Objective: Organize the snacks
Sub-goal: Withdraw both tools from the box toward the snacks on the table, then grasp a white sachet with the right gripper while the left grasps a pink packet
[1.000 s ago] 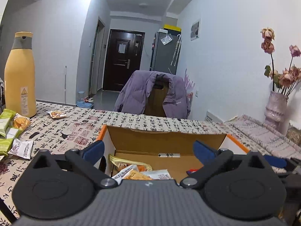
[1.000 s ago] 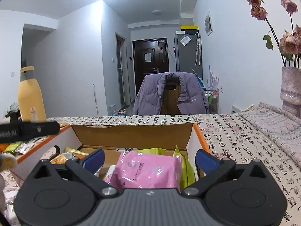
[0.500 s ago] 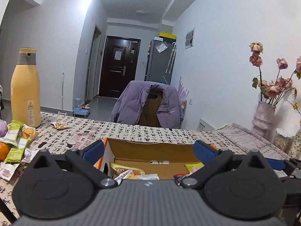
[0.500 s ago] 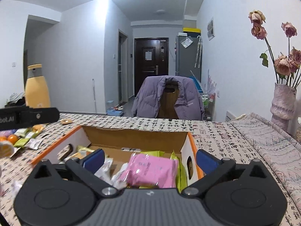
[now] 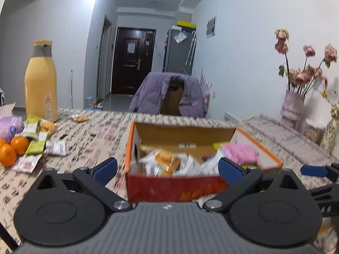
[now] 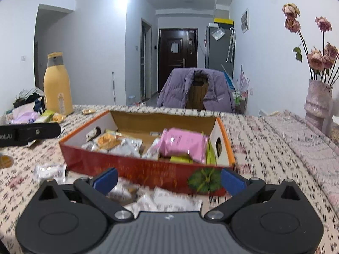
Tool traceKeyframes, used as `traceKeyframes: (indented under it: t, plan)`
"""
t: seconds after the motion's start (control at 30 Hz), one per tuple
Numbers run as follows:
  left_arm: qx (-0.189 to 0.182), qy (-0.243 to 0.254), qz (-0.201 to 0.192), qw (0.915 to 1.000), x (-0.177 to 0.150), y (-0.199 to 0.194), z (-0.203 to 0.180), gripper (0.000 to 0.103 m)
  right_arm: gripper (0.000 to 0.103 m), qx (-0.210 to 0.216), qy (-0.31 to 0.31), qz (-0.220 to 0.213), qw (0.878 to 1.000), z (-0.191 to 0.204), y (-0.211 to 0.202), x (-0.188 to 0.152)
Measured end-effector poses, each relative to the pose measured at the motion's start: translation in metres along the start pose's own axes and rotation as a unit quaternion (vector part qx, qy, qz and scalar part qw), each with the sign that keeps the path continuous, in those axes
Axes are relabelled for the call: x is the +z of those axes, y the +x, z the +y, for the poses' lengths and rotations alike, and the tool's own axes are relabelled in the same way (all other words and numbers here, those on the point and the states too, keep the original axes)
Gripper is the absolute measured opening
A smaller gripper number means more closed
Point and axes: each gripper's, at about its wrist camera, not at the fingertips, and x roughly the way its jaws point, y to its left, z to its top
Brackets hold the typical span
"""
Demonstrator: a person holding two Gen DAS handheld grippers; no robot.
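Observation:
An open red and orange cardboard box (image 5: 173, 187) (image 6: 135, 169) sits on the patterned table and holds several snack packets, among them a pink packet (image 6: 182, 142) (image 5: 239, 153) and an orange-printed one (image 5: 165, 158). My left gripper (image 5: 167, 170) is open and empty, in front of the box's near wall. My right gripper (image 6: 168, 180) is open and empty, also before the near wall. White packets (image 6: 167, 201) lie on the table between its fingers. More loose snacks (image 5: 38, 141) lie at the left.
A tall yellow bottle (image 5: 41, 82) (image 6: 57, 84) stands at the back left, with oranges (image 5: 12, 148) and a purple bag (image 5: 10, 127) near it. A vase of dried roses (image 6: 317, 103) stands at the right. A chair with a purple jacket (image 5: 169, 95) is behind the table.
Both grippers have drawn back and risen from over the box, so its whole near wall now shows. Both stay open and empty.

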Motion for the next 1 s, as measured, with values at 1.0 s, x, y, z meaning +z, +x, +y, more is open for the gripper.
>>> traceKeyframes:
  t: [1.0]
  plan:
    - [0.002,-0.021,0.086,0.9961,-0.067,0.002,0.026,0.103,0.088,0.016,-0.114,0.084,0.99,0.044,0.028,-0.04]
